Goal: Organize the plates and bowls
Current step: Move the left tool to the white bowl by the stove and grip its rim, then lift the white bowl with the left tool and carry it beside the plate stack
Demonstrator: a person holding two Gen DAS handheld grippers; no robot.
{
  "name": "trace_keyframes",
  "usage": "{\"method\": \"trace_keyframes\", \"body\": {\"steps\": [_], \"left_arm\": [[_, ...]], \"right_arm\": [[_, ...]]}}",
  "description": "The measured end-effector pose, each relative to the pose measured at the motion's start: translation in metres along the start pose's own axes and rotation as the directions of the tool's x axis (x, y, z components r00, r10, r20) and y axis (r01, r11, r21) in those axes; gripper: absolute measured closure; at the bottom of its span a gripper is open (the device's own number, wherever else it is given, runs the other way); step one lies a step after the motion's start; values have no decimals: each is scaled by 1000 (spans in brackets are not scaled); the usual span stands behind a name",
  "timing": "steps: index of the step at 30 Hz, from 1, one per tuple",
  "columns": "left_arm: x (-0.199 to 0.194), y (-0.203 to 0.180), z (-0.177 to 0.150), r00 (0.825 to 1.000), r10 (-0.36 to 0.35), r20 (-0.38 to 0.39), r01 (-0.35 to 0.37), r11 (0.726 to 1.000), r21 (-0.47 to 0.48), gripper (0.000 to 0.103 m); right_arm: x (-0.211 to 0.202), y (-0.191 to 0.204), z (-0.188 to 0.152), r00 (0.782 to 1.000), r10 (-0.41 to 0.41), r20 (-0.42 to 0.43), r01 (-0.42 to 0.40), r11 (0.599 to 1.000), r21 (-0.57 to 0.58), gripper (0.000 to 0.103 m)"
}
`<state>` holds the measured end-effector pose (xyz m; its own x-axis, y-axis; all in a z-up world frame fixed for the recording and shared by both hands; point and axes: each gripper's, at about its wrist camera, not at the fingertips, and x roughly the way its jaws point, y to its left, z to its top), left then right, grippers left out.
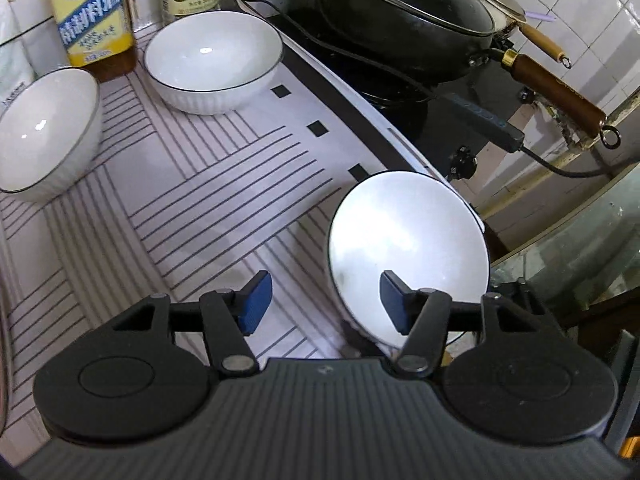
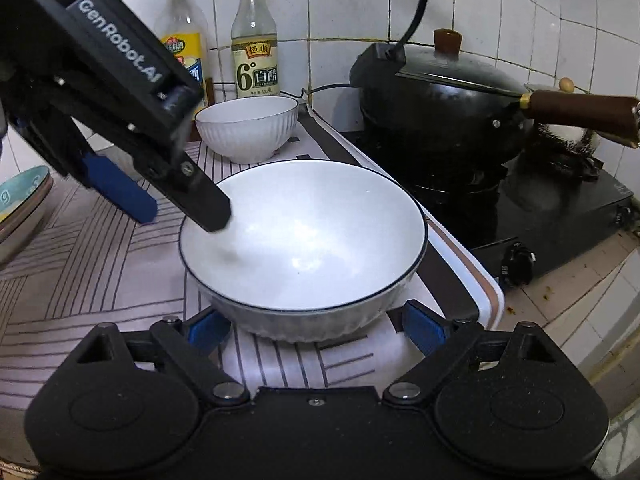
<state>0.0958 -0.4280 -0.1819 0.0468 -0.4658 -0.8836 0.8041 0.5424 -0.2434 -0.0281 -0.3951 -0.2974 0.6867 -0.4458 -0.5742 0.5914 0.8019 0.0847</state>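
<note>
While near white bowl (image 2: 304, 248) sits upright on striped counter mat (image 1: 192, 208), right gripper (image 2: 318, 326) stands wide apart, blue pads either side of bowl's lower wall, contact not discernible. Left gripper (image 1: 326, 300) also apart: one finger (image 2: 200, 200) over bowl's rim, inside; other finger (image 2: 120, 192) outside, above mat; rim between them, unclamped. Two more white bowls (image 1: 214, 60) (image 1: 44, 132) rest further back near bottles (image 2: 255, 40). Wok (image 2: 440, 96) on stove, well apart.
</note>
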Motion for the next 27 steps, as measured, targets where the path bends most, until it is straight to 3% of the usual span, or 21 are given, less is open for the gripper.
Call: {"method": "trace_keyframes", "body": {"steps": [3,8,19,27], "left_arm": [[9,-1,1,1000,0,-4,0,1000,-3,56],[21,-1,0,999,-18,-26,17,1000,-17,90],[9,-9,-15,1000,19,-23,-18,999,35,90],[-30,-3,-33,999,29,-20,-28,999,45,90]], "right_arm": [[3,2,0,1000,15,21,-15,1000,-9,7],[10,5,1,999,22,41,-21,1000,-23,6],[1,9,-2,998,50,47,-50,999,1,7],[-29,28,1,996,75,56,-73,997,-35,7]]}}
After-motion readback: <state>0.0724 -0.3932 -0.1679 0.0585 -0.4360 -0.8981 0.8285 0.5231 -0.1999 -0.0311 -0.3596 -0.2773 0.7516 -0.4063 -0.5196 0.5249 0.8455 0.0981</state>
